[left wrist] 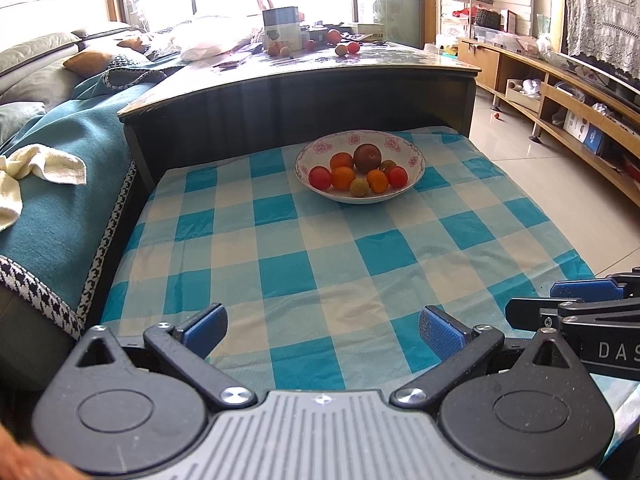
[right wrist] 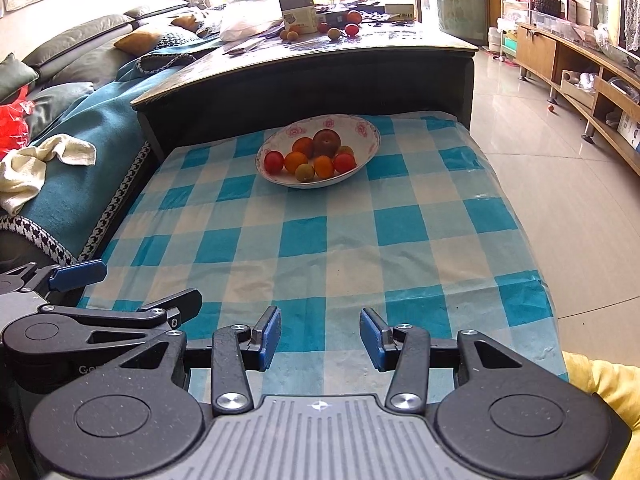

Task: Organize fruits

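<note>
Fruits (left wrist: 359, 173), eight counted, heaped in a white bowl (left wrist: 416, 160) with pink flower print on its inner wall; the bowl sits on the far half of a blue-and-cream checked cloth (left wrist: 304, 264), close before the dark side panel of a higher table (left wrist: 304, 92). Contents: one large dark brown-red round fruit (left wrist: 367, 157) at the back of the heap, its small dimple facing the camera; three orange fruits (left wrist: 343, 177); two red ones (left wrist: 320, 177) at the left and right ends of the front row; two dull yellow-green ones (left wrist: 359, 187), one at the front edge, one half hidden behind. All pieces are near round, so no long axis can be told; the heap as a whole runs left to right across the bowl. More loose fruit (left wrist: 347, 49) lies on the higher table's top, beside a box (left wrist: 281, 28) and a white bag (left wrist: 208, 42). Left gripper (left wrist: 322, 330): over the near edge of the cloth, blue pads spread wide, nothing between them, pointing toward the bowl. Right gripper (right wrist: 320, 338): just beside it on the right, pads parted by a moderate gap, holding nothing, also facing the bowl. Both are well apart from the bowl. Teal sofa cover (left wrist: 56, 208) with a cream towel (left wrist: 44, 166) at left; low wooden shelving (left wrist: 560, 88) along the wall at right.
</note>
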Demonstrator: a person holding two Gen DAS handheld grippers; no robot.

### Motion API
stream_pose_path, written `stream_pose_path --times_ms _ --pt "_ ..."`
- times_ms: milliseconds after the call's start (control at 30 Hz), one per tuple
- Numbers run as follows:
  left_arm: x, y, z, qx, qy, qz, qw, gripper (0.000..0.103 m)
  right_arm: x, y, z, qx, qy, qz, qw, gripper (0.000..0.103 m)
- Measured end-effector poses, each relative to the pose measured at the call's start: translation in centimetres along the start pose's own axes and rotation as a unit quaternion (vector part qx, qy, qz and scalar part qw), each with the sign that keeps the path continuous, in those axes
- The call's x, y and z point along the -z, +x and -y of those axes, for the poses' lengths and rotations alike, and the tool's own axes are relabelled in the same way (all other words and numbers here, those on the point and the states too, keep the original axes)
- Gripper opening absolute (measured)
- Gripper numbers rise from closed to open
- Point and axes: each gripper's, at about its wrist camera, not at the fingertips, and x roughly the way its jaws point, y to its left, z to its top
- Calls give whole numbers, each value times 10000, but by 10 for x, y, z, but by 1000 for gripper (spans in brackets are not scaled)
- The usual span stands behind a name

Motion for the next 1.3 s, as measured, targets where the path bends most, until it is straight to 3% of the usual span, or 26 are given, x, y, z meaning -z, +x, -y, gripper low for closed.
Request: stream_pose_path --times_ms 1300 --pt "21 -9 -2 -178 -85 -250 9995 103 18 -4 -9 -36 -116 -210 9997 40"
